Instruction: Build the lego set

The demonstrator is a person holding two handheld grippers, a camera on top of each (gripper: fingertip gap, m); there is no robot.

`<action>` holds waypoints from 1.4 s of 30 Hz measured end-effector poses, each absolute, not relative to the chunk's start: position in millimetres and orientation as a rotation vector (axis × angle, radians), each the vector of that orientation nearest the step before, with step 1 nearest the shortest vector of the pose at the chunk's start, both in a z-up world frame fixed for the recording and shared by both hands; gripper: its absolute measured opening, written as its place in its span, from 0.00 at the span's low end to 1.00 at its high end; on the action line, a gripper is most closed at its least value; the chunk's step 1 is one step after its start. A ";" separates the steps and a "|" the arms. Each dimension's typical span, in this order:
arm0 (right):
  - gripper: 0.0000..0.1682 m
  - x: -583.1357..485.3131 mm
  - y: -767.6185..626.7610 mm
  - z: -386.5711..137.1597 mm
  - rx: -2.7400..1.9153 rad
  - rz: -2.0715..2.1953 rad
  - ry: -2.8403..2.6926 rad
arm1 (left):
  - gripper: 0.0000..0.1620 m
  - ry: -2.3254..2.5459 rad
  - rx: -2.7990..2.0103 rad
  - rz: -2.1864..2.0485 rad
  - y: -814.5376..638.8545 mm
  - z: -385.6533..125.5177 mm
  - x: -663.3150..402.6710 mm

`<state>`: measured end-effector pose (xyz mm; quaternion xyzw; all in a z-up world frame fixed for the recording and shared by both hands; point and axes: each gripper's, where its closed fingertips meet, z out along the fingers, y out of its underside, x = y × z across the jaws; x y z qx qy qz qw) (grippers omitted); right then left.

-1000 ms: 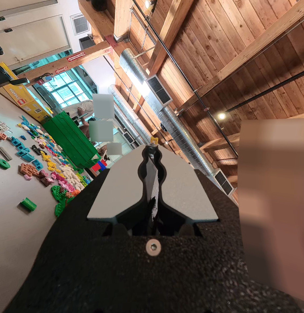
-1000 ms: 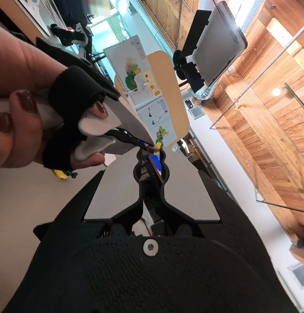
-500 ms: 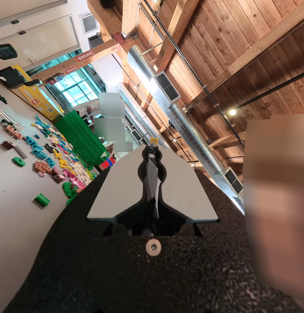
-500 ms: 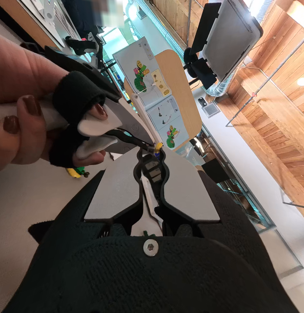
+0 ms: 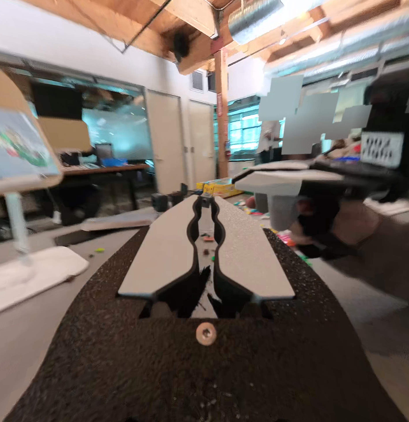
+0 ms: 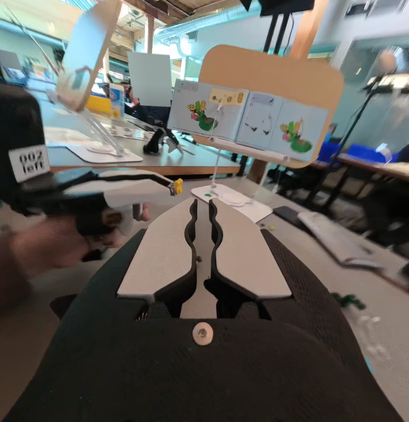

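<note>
My left gripper [image 5: 206, 201] is shut on a small grey-and-yellow lego piece [image 5: 207, 202], held at the fingertips above the table. The right wrist view shows the left gripper [image 6: 172, 186] at the left with the piece's yellow part [image 6: 178, 185] sticking out of its tips. My right gripper [image 6: 202, 201] is empty, its fingers a narrow gap apart, level over the table and to the right of the left gripper. The right gripper also shows at the right of the left wrist view [image 5: 279, 177], held by a hand. Both views are blurred by motion.
The open instruction booklet [image 6: 244, 118] stands on a wooden-backed stand with a white base [image 6: 233, 201]. A dark phone [image 6: 288, 214] lies beside the base. Loose bricks [image 5: 208, 238] dot the grey table, and green pieces [image 6: 347, 301] lie at the right. A yellow box [image 5: 219, 189] stands at the back. My hands' fingertips stand some 4 centimetres from each other.
Both grippers have swung down from pointing at the ceiling to level over the table. The right gripper has come away from the yellow piece, which stays in the left gripper.
</note>
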<state>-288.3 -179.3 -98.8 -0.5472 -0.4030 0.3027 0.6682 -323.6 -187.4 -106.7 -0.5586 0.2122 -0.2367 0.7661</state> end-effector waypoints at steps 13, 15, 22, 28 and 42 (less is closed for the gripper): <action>0.05 -298.8 -192.4 -103.1 -1.579 0.950 -0.983 | 0.05 0.714 -1.109 0.035 -193.1 -111.4 -298.7; 0.04 -298.1 -193.2 -105.8 -1.603 0.944 -1.007 | 0.05 0.731 -1.107 0.053 -193.4 -112.4 -296.5; 0.01 -287.2 -197.0 -108.7 -1.580 0.931 -1.252 | 0.09 0.802 -1.150 -0.285 -205.9 -115.4 -284.2; 0.01 -276.2 -231.2 -106.6 -1.300 0.974 -1.731 | 0.15 0.926 -1.244 -0.615 -227.9 -120.1 -276.4; 0.01 -265.8 -253.5 -131.0 -1.299 0.854 -2.145 | 0.08 1.106 -1.305 -0.796 -250.9 -137.0 -255.0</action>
